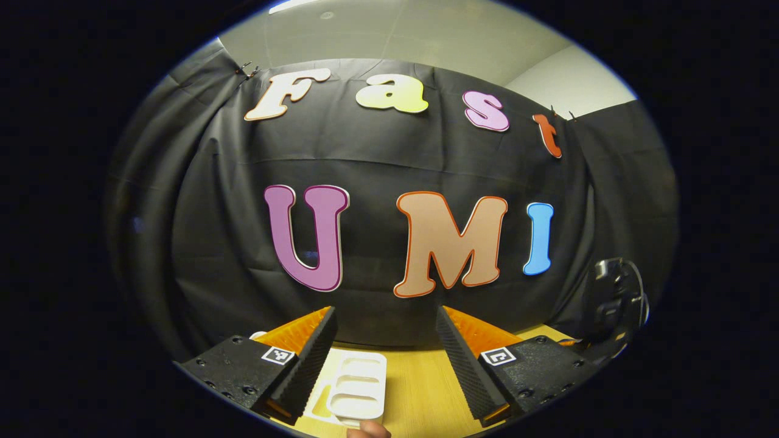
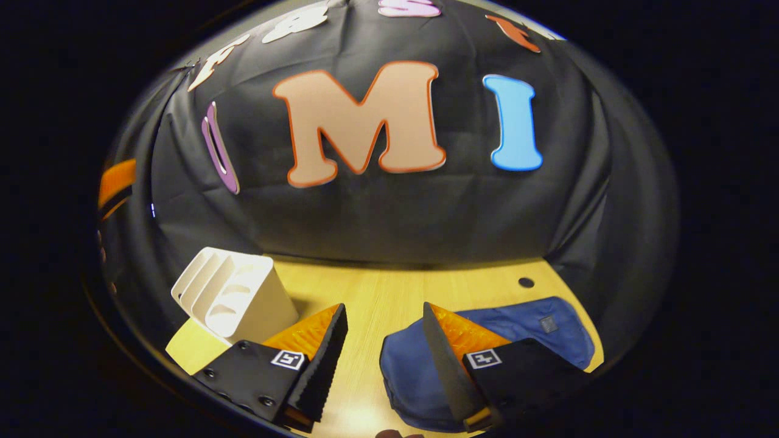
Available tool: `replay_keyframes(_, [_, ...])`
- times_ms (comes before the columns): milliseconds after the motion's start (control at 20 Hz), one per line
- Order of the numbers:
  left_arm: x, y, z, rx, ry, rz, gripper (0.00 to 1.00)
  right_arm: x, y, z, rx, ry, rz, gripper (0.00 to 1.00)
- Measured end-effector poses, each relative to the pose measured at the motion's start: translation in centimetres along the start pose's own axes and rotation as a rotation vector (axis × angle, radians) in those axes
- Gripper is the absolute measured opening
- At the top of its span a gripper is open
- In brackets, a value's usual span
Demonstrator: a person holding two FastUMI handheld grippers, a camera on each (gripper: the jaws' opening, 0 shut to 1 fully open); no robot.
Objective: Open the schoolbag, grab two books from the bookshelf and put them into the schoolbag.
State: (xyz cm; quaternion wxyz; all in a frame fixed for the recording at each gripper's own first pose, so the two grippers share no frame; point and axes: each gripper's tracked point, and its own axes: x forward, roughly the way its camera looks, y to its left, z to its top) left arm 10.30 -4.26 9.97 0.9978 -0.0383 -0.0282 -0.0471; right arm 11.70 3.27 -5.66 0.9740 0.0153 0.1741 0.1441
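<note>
Both grippers point(image 1: 384, 359) point(image 2: 382, 365) spread, empty; flat blue schoolbag point(image 2: 517, 328) apparently unopened, bookshelf point(image 2: 234, 292) seemingly bookless — risk of snagging fabric, toppling shelf.

Both views look forward over the bench point(image 2: 389, 292) toward the booth's cloth wall point(image 1: 377, 152). The left gripper view aims higher (ceiling included); both share the white bookshelf point(image 2: 234, 295), which sits near.

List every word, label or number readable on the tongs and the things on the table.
On the left tongs and right tongs: marker squares, coded patterns, no words.
On the blue schoolbag: a patch, too small to read.
On the white bookshelf: no text visible.
</note>
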Motion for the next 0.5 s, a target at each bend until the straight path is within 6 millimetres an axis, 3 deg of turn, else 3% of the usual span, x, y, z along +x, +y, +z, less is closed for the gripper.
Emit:
replay_keyframes(350, [0.4,-1.1,-2.0,0.003,0.037,-0.015,0.95,-5.5,-0.4,8.1,-0.034,-0.233,-0.014,0.77])
replay_keyframes(500, [0.1,-1.6,-2.9,0.011,0.050,-0.022,0.94,-7.9,0.4,9.8,-0.068,-0.305,-0.008,0.77])
